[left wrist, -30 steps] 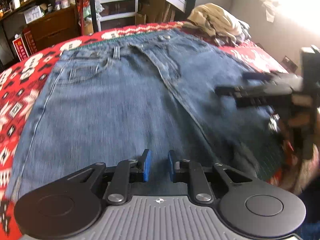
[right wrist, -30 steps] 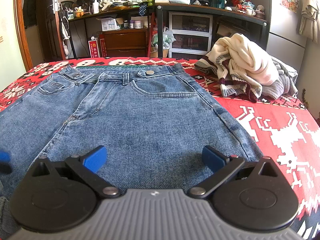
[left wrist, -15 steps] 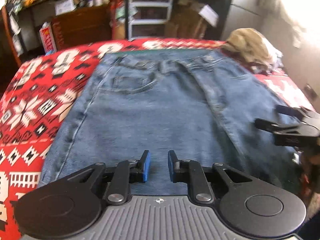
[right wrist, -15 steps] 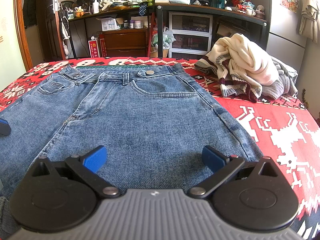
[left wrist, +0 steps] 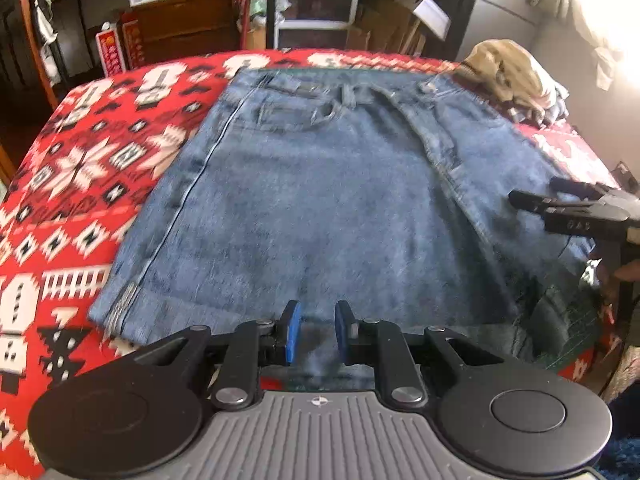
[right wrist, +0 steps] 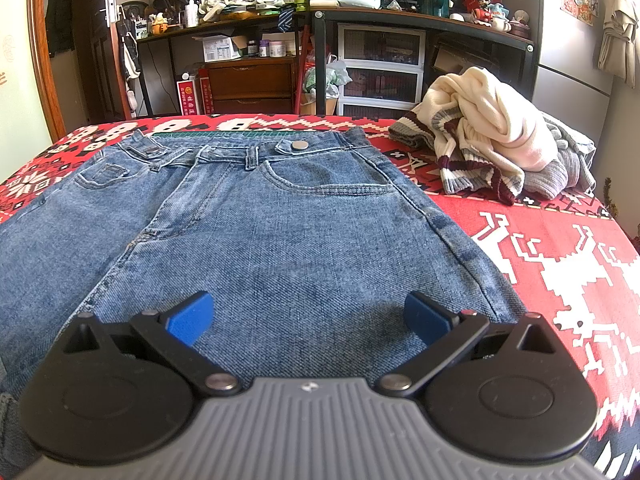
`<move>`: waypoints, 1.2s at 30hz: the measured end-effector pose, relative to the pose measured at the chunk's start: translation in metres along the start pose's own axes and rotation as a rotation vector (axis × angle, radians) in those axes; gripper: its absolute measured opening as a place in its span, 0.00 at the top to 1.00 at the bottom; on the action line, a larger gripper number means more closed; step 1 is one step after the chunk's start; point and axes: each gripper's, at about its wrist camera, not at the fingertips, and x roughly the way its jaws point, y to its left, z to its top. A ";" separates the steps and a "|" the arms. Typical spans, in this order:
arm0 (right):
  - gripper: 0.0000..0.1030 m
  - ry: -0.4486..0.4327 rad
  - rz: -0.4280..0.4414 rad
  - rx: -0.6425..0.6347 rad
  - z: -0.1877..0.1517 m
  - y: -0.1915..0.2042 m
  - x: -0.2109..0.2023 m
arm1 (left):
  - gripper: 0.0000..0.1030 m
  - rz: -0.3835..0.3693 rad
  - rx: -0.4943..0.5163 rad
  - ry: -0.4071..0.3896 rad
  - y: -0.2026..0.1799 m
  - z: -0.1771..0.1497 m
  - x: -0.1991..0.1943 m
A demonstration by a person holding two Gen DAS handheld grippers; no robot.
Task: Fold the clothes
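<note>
The left gripper (left wrist: 313,330) hangs over the near edge of the jeans (left wrist: 340,200), its blue pads a narrow gap apart with nothing visibly pinched between them. The right gripper (right wrist: 306,320) has its fingers spread wide above the denim at 6 o'clock, level and pointing at the waistband at 12. The jeans lie flat, front up, on the red patterned blanket (right wrist: 560,248), leg part apparently doubled under. For a good fold, take both near corners evenly and square. A pile of sweaters (right wrist: 492,148) sits at 2 o'clock.
</note>
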 end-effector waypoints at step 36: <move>0.01 0.132 -0.027 0.021 0.021 0.002 0.007 | 0.00 0.025 0.101 -0.032 -0.051 0.028 0.058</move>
